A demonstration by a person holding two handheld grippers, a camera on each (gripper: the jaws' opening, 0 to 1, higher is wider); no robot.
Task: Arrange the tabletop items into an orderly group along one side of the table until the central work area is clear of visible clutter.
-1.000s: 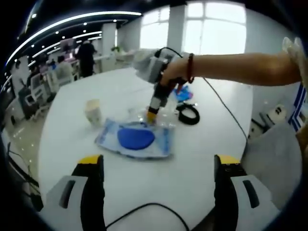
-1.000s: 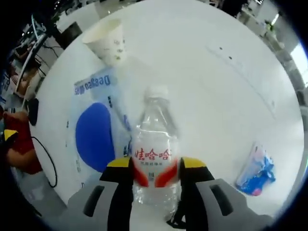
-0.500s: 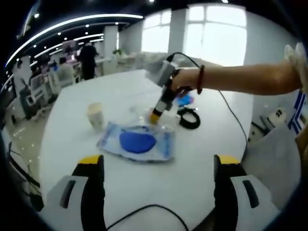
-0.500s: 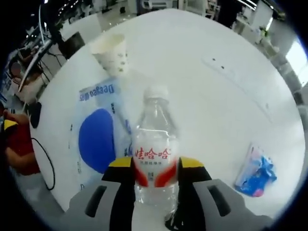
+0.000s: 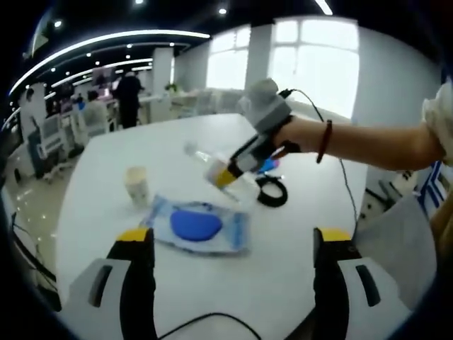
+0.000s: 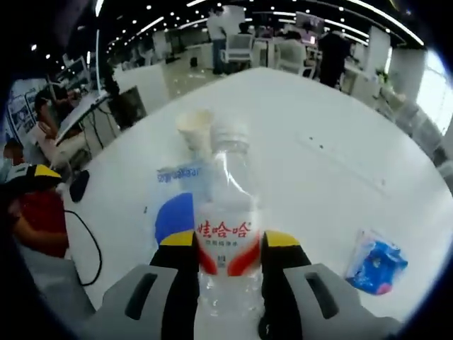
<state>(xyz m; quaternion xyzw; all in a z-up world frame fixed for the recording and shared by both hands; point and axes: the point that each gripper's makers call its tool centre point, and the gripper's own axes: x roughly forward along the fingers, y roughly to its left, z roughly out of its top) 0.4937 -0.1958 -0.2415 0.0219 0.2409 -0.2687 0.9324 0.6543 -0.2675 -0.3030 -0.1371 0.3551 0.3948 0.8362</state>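
White round table (image 5: 297,248) carrying a paper cup (image 5: 136,185) at nine o'clock, blue-printed plastic bag (image 5: 195,225) centrally, black cable coil (image 5: 271,191) at two o'clock.

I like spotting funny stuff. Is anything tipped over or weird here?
Yes: the clear plastic water bottle hangs tilted in the air above the white table, clamped in the right gripper. The white paper cup stands upright.
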